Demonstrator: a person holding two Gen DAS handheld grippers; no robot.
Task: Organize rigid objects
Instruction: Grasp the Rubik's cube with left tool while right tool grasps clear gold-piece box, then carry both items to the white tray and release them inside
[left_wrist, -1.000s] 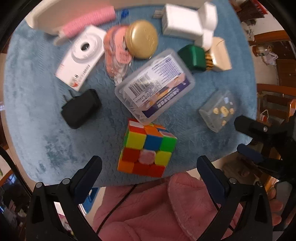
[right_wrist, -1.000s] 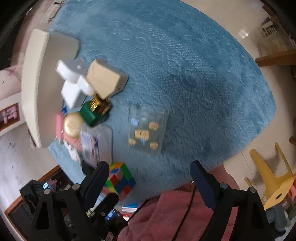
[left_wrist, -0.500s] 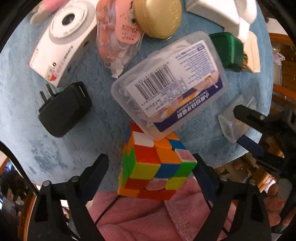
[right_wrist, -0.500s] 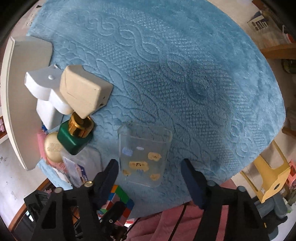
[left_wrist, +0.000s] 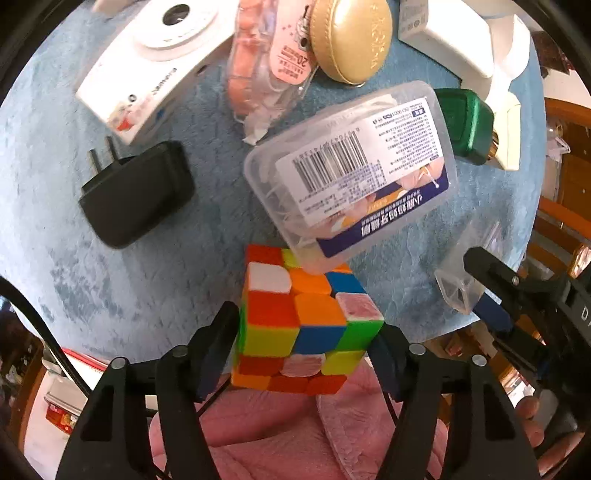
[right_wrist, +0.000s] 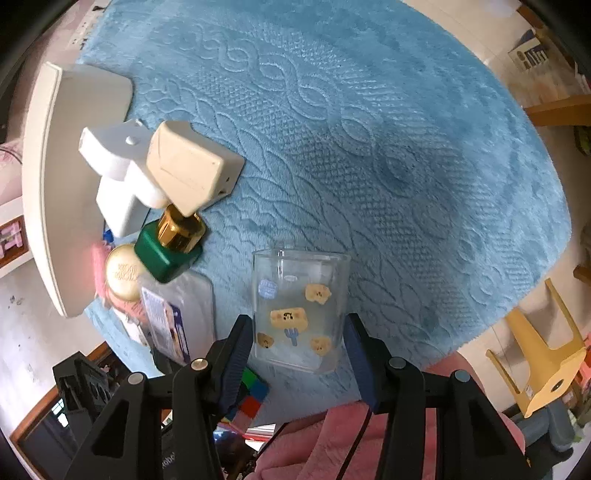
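Observation:
A multicoloured puzzle cube (left_wrist: 303, 325) sits at the near edge of the blue mat (left_wrist: 129, 280), partly under a clear floss box (left_wrist: 351, 177). My left gripper (left_wrist: 303, 350) has closed its fingers against both sides of the cube. A clear plastic box with yellow stickers (right_wrist: 299, 314) lies on the mat in the right wrist view. My right gripper (right_wrist: 299, 350) has its fingers touching both sides of that box. The box also shows in the left wrist view (left_wrist: 461, 284).
Further back lie a black charger (left_wrist: 136, 192), a white camera (left_wrist: 155, 62), a pink packet (left_wrist: 269, 66), a gold tin (left_wrist: 351, 37), a green bottle (right_wrist: 166, 251), a beige box (right_wrist: 192, 170) and a white tray (right_wrist: 59, 177). The mat (right_wrist: 369, 129) is bare to the right.
Both grippers moved forward and closed. The left one now clamps the cube; the right one now clamps the clear sticker box.

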